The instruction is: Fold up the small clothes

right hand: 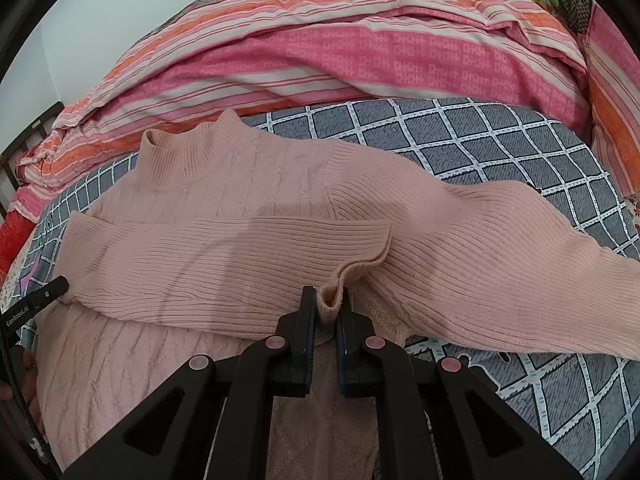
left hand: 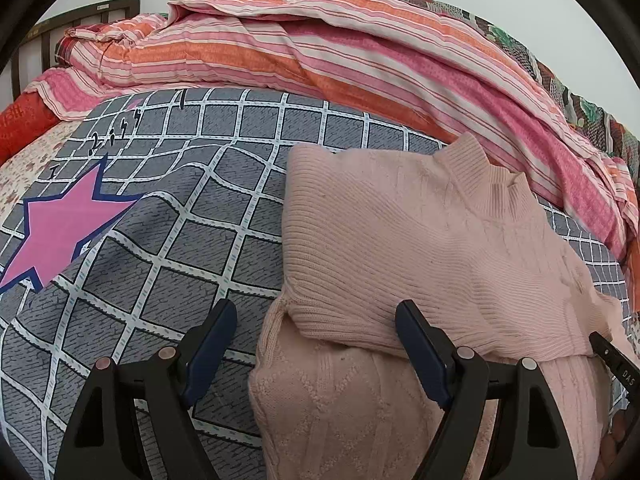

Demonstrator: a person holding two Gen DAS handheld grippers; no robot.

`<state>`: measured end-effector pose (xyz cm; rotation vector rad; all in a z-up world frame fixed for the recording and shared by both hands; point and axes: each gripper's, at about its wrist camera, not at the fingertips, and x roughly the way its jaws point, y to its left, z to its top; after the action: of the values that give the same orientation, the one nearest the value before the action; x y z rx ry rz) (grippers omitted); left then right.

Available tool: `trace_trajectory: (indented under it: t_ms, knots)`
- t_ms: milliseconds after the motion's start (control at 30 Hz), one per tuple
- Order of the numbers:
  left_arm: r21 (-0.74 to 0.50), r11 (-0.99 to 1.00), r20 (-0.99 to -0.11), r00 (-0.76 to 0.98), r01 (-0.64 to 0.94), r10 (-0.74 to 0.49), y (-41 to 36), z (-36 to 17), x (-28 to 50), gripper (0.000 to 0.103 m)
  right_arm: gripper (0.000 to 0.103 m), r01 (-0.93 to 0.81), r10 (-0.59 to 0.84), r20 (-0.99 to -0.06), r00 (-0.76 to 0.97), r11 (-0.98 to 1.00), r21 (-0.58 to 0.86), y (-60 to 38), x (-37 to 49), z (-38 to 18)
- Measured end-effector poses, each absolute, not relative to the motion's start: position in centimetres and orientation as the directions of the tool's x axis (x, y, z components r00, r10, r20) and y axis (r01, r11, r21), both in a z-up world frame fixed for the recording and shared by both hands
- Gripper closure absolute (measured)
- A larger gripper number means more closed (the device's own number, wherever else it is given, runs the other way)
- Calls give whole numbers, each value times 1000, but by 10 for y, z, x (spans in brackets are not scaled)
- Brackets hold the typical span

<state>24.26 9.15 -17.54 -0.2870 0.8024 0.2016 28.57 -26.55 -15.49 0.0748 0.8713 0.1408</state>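
The right claw is seen pinched on the cuff of a pink knitted sweater spread on the grid-patterned bed sheet, while the left claw is held spread above its edge.

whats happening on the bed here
A person with a gripper in each hand is folding a pink sweater laid out on a grey checked bedsheet. One sleeve is already folded across the chest. The right gripper is shut on the cuff of a sleeve, near the middle of the sweater. The left gripper is open above the sweater's side edge, holding nothing. A striped quilt is bunched up behind.
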Motion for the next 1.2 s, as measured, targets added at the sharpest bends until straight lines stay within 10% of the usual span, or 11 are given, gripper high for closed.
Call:
trace_trajectory:
  t_ms: [500,733,1200]
  knots:
    - [-175,942,-731,679,-285,69,91,-175,243,22,93,-91,157,-760,630,988,128,-265,285,-155]
    - [-188,941,-730,681,-283,59,93,-176,242,22,53,-72,197,-744,638,978,197,-280,277,-143]
    - [-188,940,-737,674,-286,58,94,-176,245,21,41,247,-89,-707,701,961,124,-432,225,-114]
